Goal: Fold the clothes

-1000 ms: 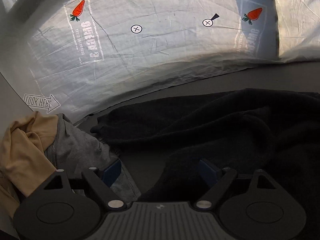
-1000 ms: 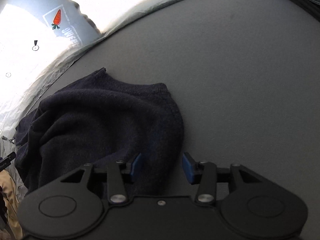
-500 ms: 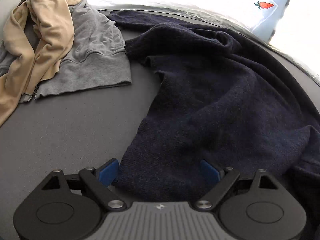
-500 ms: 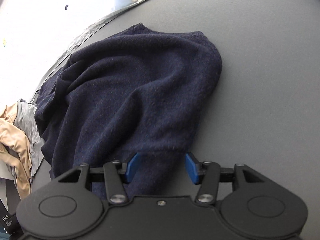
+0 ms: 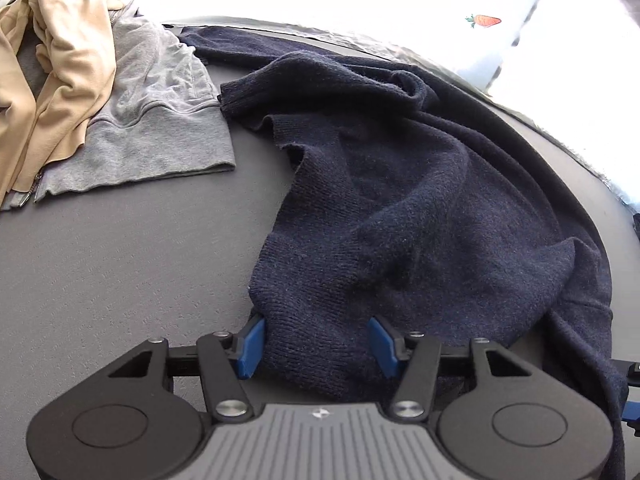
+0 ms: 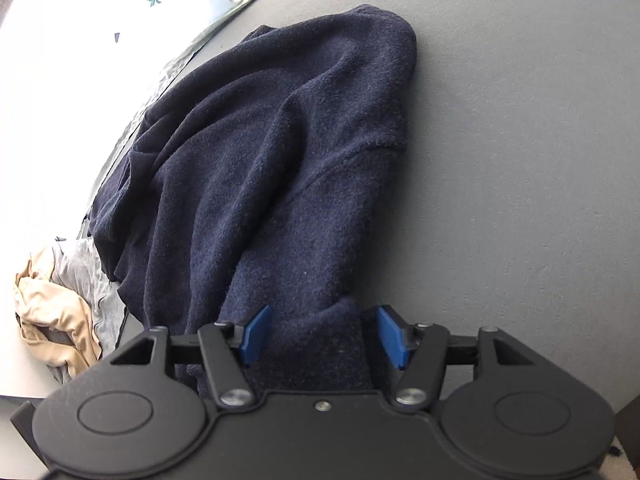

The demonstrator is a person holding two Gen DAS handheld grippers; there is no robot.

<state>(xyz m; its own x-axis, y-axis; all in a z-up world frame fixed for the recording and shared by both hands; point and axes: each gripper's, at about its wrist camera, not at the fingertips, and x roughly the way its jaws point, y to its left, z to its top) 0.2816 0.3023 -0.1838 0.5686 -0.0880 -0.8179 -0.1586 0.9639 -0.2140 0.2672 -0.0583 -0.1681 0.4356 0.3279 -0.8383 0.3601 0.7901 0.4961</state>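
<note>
A navy knit sweater [image 5: 420,184] lies rumpled on the grey table [image 5: 120,272]. My left gripper [image 5: 316,342] points down at its near edge. The jaws are closing, with a strip of the knit between the blue pads [image 5: 252,340]; they touch its sides but do not pinch it. In the right wrist view the same sweater [image 6: 280,140] stretches away from my right gripper [image 6: 324,334]. Those jaws are opening around a thick fold of the knit, and a small gap shows beside the right pad [image 6: 390,336].
A grey sweatshirt [image 5: 160,120] with a tan garment [image 5: 60,60] heaped on it lies at the table's far left, also seen as a tan garment [image 6: 52,320] in the right wrist view. A white sheet with carrot prints [image 5: 484,20] lies beyond the table's edge. Bare table [image 6: 520,160] extends right of the sweater.
The left view swung from the printed sheet down onto the sweater's near edge, and its jaws narrowed around the knit. The right gripper slid along the sweater and its jaws widened.
</note>
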